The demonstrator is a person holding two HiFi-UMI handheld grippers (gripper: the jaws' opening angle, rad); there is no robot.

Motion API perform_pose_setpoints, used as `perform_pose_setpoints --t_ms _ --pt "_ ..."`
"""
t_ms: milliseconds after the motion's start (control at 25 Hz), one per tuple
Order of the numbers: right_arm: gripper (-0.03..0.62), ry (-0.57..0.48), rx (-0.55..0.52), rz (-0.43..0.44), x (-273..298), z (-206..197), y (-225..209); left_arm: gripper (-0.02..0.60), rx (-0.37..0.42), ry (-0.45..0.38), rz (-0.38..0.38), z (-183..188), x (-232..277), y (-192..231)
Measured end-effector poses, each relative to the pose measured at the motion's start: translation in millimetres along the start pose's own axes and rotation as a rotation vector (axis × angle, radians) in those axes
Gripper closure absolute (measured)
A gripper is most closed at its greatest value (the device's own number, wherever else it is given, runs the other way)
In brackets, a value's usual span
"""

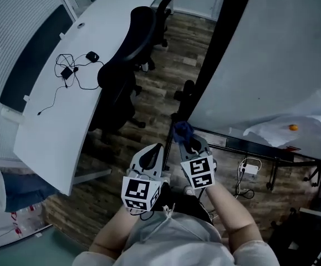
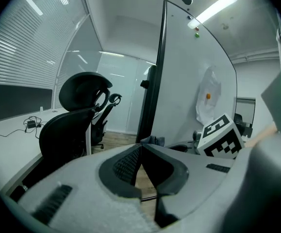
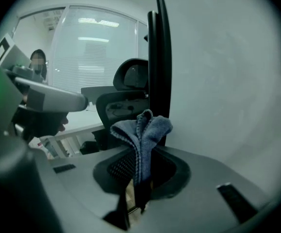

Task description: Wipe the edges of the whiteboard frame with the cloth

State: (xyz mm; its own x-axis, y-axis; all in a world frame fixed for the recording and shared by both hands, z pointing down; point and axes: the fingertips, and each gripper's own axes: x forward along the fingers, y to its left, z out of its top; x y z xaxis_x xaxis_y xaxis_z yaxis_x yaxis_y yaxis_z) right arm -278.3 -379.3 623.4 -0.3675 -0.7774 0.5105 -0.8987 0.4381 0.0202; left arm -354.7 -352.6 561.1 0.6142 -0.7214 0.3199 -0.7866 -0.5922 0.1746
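The whiteboard (image 1: 282, 54) stands at the right, and its black side frame (image 1: 213, 54) runs down to the floor stand. My right gripper (image 1: 185, 141) is shut on a blue cloth (image 1: 182, 129), which bunches up right at the lower end of that frame. In the right gripper view the cloth (image 3: 142, 127) sticks up from the right gripper (image 3: 139, 155), just in front of the frame (image 3: 159, 57). My left gripper (image 1: 159, 148) hangs beside it to the left, shut on nothing. Its jaws meet in the left gripper (image 2: 140, 148) view, left of the frame (image 2: 152, 81).
A black office chair (image 1: 130, 54) stands close to the left of the frame, at a white curved desk (image 1: 55, 121) with cables and a mouse. A white sheet with an orange spot (image 1: 293, 127) hangs on the board. A power strip (image 1: 250, 169) lies on the wooden floor.
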Motion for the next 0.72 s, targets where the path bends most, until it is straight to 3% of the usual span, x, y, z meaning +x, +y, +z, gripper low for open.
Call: perform_pose_setpoints --t_ms 240,720 --pt "0.533 0.027 -0.047 0.002 36 -8 -2 0.561 -0.029 0.006 -0.005 -22 11 18" --pt "0.533 0.022 -0.065 -0.029 33 1 -19 0.561 -0.033 0.019 -0.041 -32 18 7"
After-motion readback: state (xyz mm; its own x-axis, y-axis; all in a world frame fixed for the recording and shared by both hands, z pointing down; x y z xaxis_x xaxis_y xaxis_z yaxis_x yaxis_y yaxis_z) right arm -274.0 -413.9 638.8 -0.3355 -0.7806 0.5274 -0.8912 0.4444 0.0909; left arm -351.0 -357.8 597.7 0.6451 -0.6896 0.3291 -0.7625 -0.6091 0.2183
